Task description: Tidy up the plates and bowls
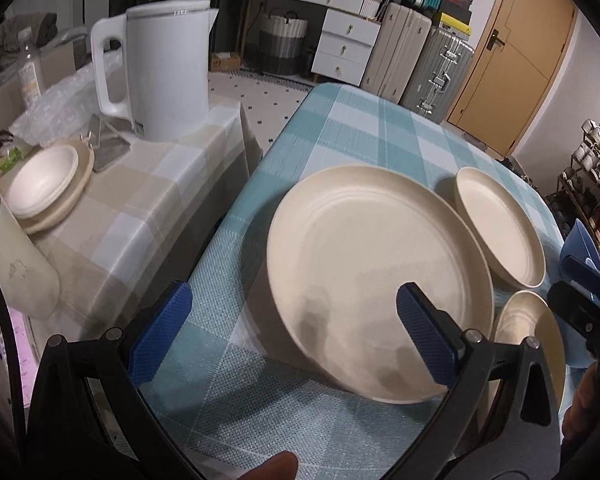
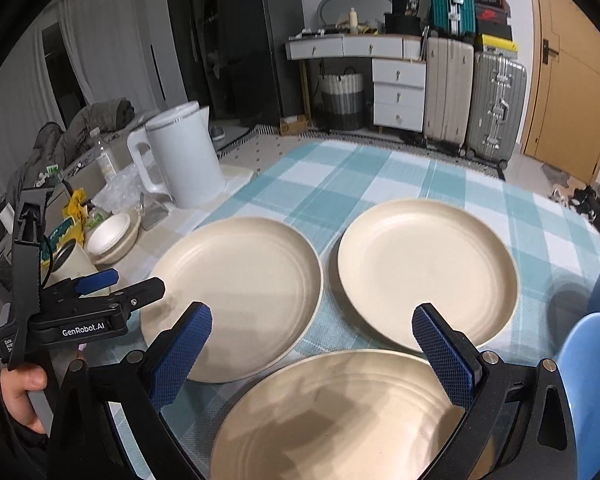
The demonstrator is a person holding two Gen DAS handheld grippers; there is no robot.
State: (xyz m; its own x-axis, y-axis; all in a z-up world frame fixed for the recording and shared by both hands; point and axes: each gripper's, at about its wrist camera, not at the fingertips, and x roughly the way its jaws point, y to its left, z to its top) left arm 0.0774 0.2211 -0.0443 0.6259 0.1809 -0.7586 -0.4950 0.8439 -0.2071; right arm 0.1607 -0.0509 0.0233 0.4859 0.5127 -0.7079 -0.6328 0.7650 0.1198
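Plates: three on checked counter (image 2: 380, 168). Left plate (image 1: 376, 276) directly ahead of left gripper (image 1: 296, 328), rim between spread, empty jaws. Near plate (image 2: 340, 412) under right gripper (image 2: 312, 344), also agape, empty.

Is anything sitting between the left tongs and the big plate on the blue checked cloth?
Nothing visible does. The left tongs stand open right at the near edge of the big cream plate, with only bare checked tablecloth beneath. The neighbouring plates lie on the plate's far side.
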